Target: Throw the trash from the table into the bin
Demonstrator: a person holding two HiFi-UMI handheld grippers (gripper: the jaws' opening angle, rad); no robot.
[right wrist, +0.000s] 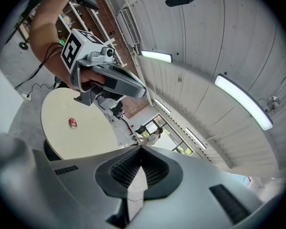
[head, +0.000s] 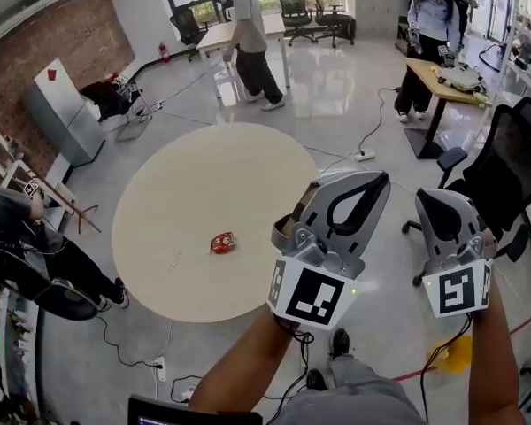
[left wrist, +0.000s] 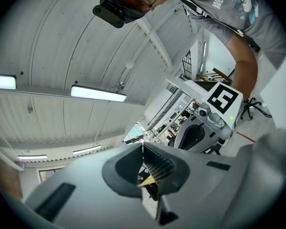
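A crumpled red piece of trash (head: 223,242) lies on the round beige table (head: 203,193), left of centre near its front edge; it shows again as the red trash (right wrist: 72,123) in the right gripper view. A thin pale scrap (head: 175,260) lies a little to its left. My left gripper (head: 378,181) hangs above the table's right rim, jaws shut with nothing in them. My right gripper (head: 430,197) is off the table to the right, over the floor, also shut and empty. Both are well clear of the trash. No bin is clearly in view.
A black office chair (head: 504,166) stands close on the right. A person (head: 22,246) sits at the table's left side. Two people (head: 248,34) stand further back by desks. A grey box (head: 62,113) stands at the far left. Cables (head: 159,352) cross the floor.
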